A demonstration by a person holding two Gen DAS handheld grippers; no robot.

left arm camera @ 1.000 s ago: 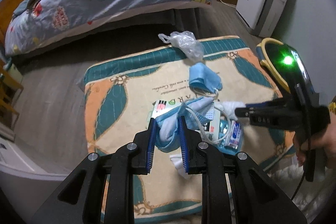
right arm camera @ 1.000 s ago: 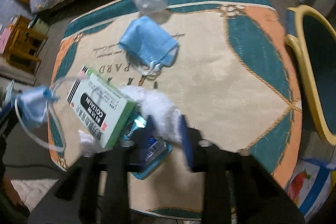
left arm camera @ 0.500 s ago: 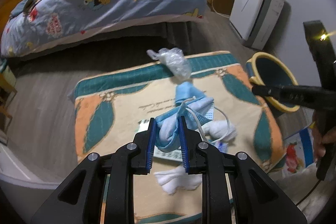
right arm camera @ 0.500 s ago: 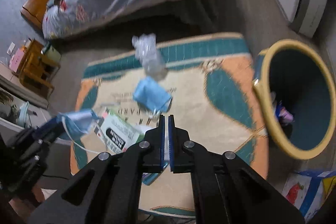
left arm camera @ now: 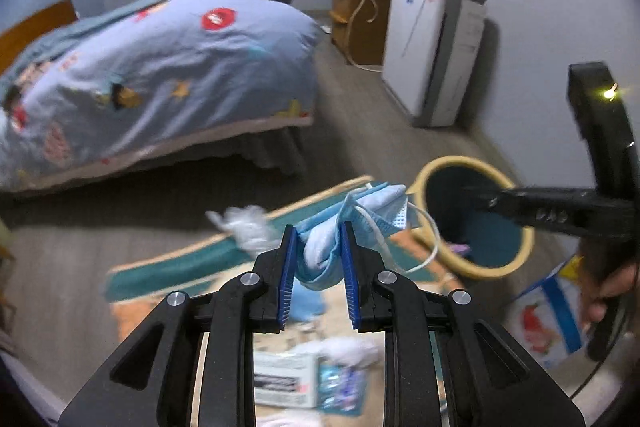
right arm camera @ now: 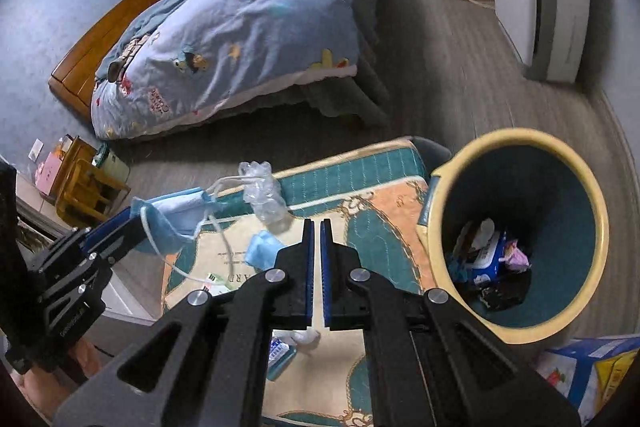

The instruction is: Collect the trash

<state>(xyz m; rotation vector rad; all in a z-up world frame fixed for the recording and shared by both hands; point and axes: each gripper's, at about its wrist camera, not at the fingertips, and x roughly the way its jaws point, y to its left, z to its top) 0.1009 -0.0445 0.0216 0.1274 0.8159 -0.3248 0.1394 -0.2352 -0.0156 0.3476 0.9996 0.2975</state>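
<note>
My left gripper (left arm camera: 318, 233) is shut on a blue face mask (left arm camera: 372, 207) and holds it in the air above the rug, left of the yellow-rimmed bin (left arm camera: 516, 251). The mask also shows in the right wrist view (right arm camera: 176, 211), with its ear loops hanging. My right gripper (right arm camera: 316, 227) is shut and holds nothing, raised above the rug beside the bin (right arm camera: 592, 203), which has trash inside. On the rug lie a second blue mask (right arm camera: 260, 249), a clear plastic bag (right arm camera: 266, 195), a medicine box (left arm camera: 284, 381) and white tissue (left arm camera: 352, 349).
The patterned rug (right arm camera: 384, 211) lies on a wooden floor. A bed with a cartoon quilt (right arm camera: 248, 27) stands behind it. A white appliance (left arm camera: 432, 47) stands by the right wall. A printed bag (left arm camera: 548, 311) lies by the bin. A wooden stool (right arm camera: 84, 183) is at left.
My left gripper has lifted the mask up and carried it right toward the bin. My right gripper has let go of the white tissue, risen off the rug and shut empty.
</note>
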